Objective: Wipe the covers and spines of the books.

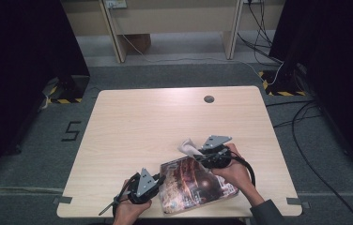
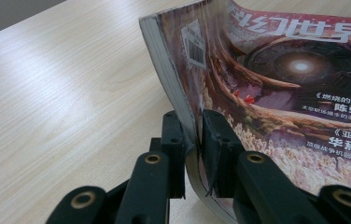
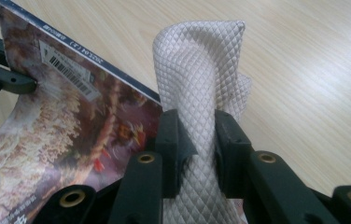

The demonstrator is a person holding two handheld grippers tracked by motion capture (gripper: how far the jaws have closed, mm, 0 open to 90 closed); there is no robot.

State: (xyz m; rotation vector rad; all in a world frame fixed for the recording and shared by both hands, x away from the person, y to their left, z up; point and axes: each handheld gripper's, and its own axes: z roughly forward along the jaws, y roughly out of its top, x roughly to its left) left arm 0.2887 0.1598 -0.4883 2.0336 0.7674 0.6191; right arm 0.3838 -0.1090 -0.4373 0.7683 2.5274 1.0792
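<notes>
Left gripper (image 1: 158, 182): we see it at the near left of the table (image 1: 141, 122), held in the person's left hand (image 1: 130, 208), its jaws closed tight on the edge of the magazine (image 1: 191, 183).
Left grip, close up: in the left gripper view the two black pads (image 2: 176, 140) pinch the magazine (image 2: 267, 93) near its spine edge, with the pages running between them; the cover bends upward from the grip.
Right gripper (image 1: 197, 153): we see it in the right hand (image 1: 233, 171), above the far right part of the magazine, jaws clamped on a pale quilted cloth (image 1: 187, 146).
Right grip, close up: in the right gripper view the cloth (image 3: 201, 79) stands up between the pads (image 3: 171, 140), bunched and folded over at its top; the jaws stand only as far apart as the cloth is thick.
Magazine: it lies at the near edge of the table, between the two hands, its left edge lifted by the left gripper.
Cloth: held clear of the tabletop, just beyond the magazine's far corner.
Other gripper seen: at the left edge of the right gripper view we see the left gripper's jaws on the magazine (image 3: 61, 130) near its barcode.
</notes>
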